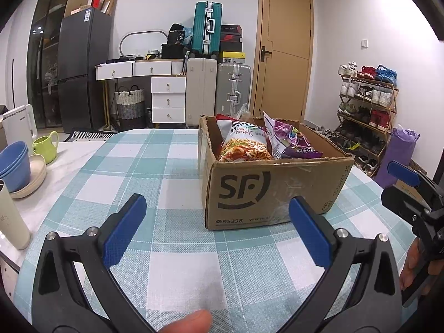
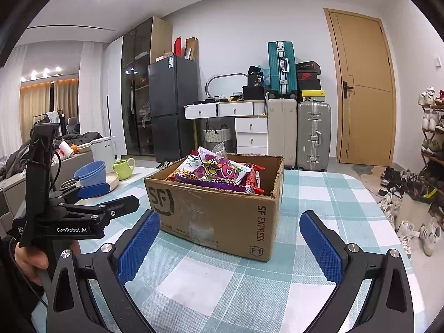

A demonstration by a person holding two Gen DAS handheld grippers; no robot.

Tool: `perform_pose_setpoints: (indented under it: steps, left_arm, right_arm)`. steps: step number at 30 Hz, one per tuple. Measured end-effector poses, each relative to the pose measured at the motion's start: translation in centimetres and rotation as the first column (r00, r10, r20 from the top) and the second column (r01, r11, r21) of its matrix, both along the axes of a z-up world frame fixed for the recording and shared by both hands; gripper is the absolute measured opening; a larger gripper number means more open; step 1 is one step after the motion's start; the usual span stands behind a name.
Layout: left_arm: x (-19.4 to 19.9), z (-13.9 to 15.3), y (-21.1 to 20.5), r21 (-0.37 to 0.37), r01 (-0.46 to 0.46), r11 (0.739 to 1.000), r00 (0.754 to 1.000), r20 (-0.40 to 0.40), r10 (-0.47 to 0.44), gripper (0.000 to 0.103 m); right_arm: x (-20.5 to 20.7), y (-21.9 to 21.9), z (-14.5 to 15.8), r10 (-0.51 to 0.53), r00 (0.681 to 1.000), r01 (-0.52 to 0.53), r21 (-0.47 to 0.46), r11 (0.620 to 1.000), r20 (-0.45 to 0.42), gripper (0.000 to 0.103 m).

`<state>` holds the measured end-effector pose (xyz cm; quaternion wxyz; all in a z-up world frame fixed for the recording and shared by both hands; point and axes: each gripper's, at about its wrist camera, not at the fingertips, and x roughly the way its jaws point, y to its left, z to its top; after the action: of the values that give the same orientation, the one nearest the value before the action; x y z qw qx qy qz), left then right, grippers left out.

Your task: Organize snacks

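A brown cardboard SF box (image 1: 249, 191) (image 2: 222, 216) stands on the checked tablecloth, holding several snack bags. An orange noodle-snack bag (image 1: 244, 145) leans at its left, a purple candy bag (image 1: 294, 141) (image 2: 219, 170) lies beside it, and red packets (image 2: 254, 177) sit at the right. My left gripper (image 1: 216, 227) is open, low over the cloth just in front of the box, with nothing between its blue pads. My right gripper (image 2: 230, 241) is open too, facing the box's near corner. Each gripper shows at the edge of the other's view, held by a hand.
At the table's left stand blue bowls (image 1: 14, 166) (image 2: 91, 172) on a cream plate, a green jug (image 1: 45, 145) (image 2: 123, 168), a white kettle (image 1: 19, 125) and a cream tumbler (image 1: 11, 222). Beyond are a fridge, drawers, suitcases, a door and a shoe rack (image 1: 366, 111).
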<state>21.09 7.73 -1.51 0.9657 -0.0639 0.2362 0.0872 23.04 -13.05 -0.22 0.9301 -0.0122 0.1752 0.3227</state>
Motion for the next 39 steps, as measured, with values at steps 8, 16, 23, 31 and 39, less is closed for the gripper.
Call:
perform_pose_setpoints:
  steps: [8, 16, 23, 31, 39]
  left_arm:
    - [-0.09, 0.09, -0.06, 0.002, 0.006, 1.000, 1.000, 0.004, -0.006, 0.103]
    - [-0.02, 0.02, -0.04, 0.001, 0.005, 1.000, 1.000, 0.004, -0.005, 0.103]
    - [-0.01, -0.02, 0.00, 0.001, 0.006, 1.000, 1.000, 0.004, -0.006, 0.103]
    - [0.05, -0.07, 0.06, 0.000, 0.002, 1.000, 1.000, 0.007, -0.002, 0.103]
    - [0.10, -0.12, 0.10, -0.001, 0.002, 1.000, 1.000, 0.006, -0.002, 0.103]
  right_arm:
    - [0.03, 0.00, -0.02, 0.000, 1.000, 0.000, 0.000, 1.000, -0.001, 0.102]
    - [0.03, -0.01, -0.02, -0.001, 1.000, 0.001, 0.000, 1.000, -0.002, 0.102]
    - [0.06, 0.00, -0.10, -0.001, 1.000, 0.001, 0.001, 1.000, -0.002, 0.102]
    - [0.09, -0.02, -0.10, 0.000, 1.000, 0.000, 0.000, 1.000, -0.002, 0.102]
    - [0.11, 0.02, -0.14, 0.001, 1.000, -0.001, -0.002, 1.000, -0.004, 0.102]
